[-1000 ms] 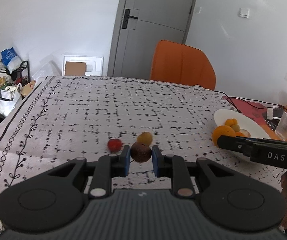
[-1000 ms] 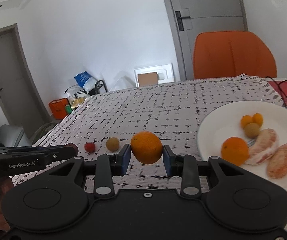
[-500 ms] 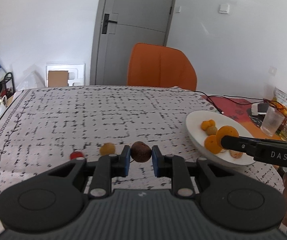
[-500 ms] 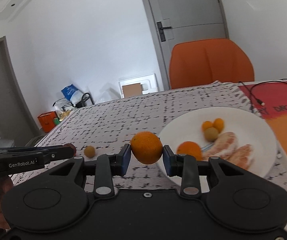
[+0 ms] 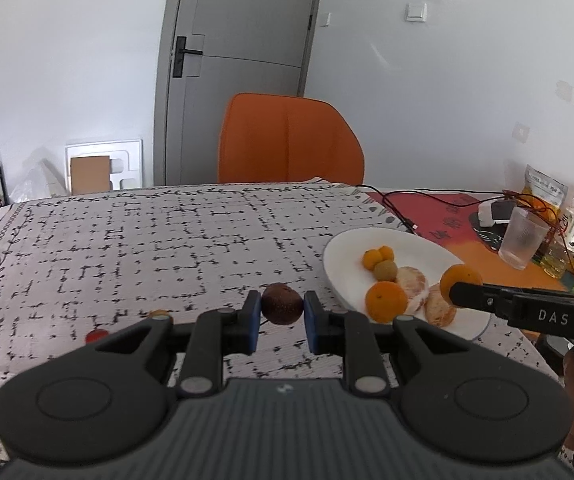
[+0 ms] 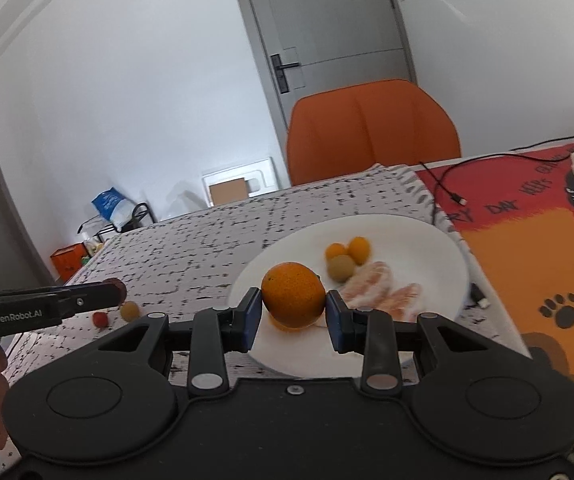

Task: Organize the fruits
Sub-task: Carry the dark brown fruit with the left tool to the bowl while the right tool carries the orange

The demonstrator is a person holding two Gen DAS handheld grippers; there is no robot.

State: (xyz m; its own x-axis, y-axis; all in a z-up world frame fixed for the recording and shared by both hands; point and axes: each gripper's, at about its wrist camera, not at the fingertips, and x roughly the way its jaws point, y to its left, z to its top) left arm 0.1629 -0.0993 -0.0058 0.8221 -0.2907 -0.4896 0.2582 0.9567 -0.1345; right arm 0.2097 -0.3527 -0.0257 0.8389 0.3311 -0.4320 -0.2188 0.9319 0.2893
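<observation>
My right gripper [image 6: 293,317], clenched on the orange [image 6: 293,294], hangs over the plate [image 6: 439,245]; my left gripper [image 5: 280,322], gripping a brown fruit [image 5: 282,309], sits left of it.

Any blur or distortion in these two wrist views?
Right wrist: tablecloth and white plate smeared by motion, held orange sharp. Left wrist: mostly crisp, dark brown fruit clear. Fisheye bends the door frame.

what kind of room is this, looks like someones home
Probably a home dining room: a table with a patterned tablecloth, an orange chair pushed up to it, a white plate of fruit, and a grey interior door behind.
</observation>
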